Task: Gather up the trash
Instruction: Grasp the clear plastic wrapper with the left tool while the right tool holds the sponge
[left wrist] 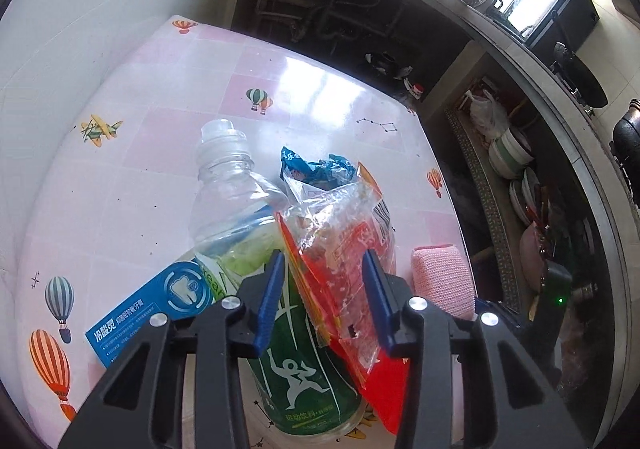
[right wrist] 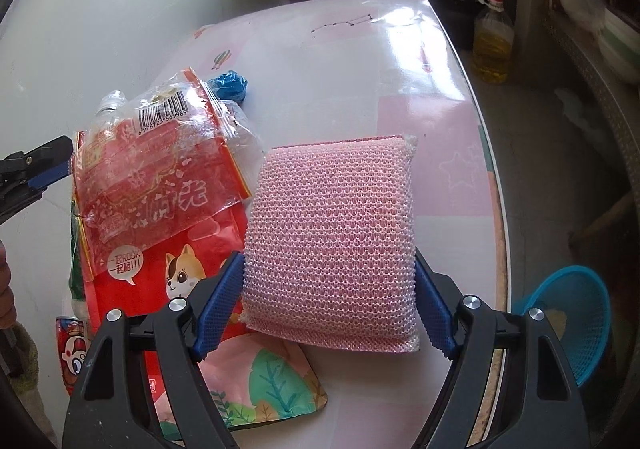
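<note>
Straddling the red-and-clear snack wrapper (left wrist: pixel 344 249) on the pink patterned table (left wrist: pixel 160 153), the left gripper (left wrist: pixel 326 301) had its jaws part-open, pads either side of the crinkled plastic but not visibly pressing it. The wrapper lay on a green-labelled plastic bottle (left wrist: pixel 240 209), with a blue toothpaste box (left wrist: pixel 160 309) beside it. The right gripper (right wrist: pixel 330 305) was clamped on the pink mesh sponge (right wrist: pixel 332 245), pads against both its sides.

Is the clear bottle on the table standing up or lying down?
Lying down. In the left wrist view the bottle rests on its side on the table, white cap pointing away from the camera, with wrappers piled against it.
</note>
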Available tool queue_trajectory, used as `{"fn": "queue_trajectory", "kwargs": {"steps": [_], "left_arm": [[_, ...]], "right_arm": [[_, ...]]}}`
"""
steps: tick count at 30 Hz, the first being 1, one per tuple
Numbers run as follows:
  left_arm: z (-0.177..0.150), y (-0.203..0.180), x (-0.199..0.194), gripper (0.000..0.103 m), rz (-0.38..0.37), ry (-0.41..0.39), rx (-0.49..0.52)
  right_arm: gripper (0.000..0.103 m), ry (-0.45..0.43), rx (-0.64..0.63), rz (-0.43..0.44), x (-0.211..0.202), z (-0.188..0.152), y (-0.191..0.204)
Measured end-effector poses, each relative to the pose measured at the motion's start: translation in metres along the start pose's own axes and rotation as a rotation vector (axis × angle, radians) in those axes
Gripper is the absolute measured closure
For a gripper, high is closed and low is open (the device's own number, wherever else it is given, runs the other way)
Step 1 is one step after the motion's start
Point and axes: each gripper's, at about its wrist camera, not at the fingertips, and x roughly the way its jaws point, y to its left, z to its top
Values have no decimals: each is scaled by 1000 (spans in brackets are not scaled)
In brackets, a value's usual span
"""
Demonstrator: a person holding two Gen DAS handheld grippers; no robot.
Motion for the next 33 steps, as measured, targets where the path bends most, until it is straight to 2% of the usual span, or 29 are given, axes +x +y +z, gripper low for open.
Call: {"fn": "queue_trajectory", "kwargs": {"steps": [4, 7, 9, 12, 23, 33], "left_arm": [[-2, -5, 5, 76, 6, 17, 15], [-4, -7, 9, 87, 5, 21, 22], [-5, -8, 9, 95, 8, 11, 33], [-5, -12, 8, 100, -1, -11, 49], [-7, -33, -24, 103, -73, -135, 85], [-7, -65, -59, 103, -128, -226, 156]], "right_arm": [[28, -5, -1, 0, -2, -3, -3], [28, -7, 0, 0, -2, -4, -4], [28, -8, 1, 0, -2, -4, -4], [28, -11, 0, -1, -3, -5, -4], [28, -23, 21, 10, -6, -7, -7], [29, -66, 98, 28, -29, -9, -29]]}}
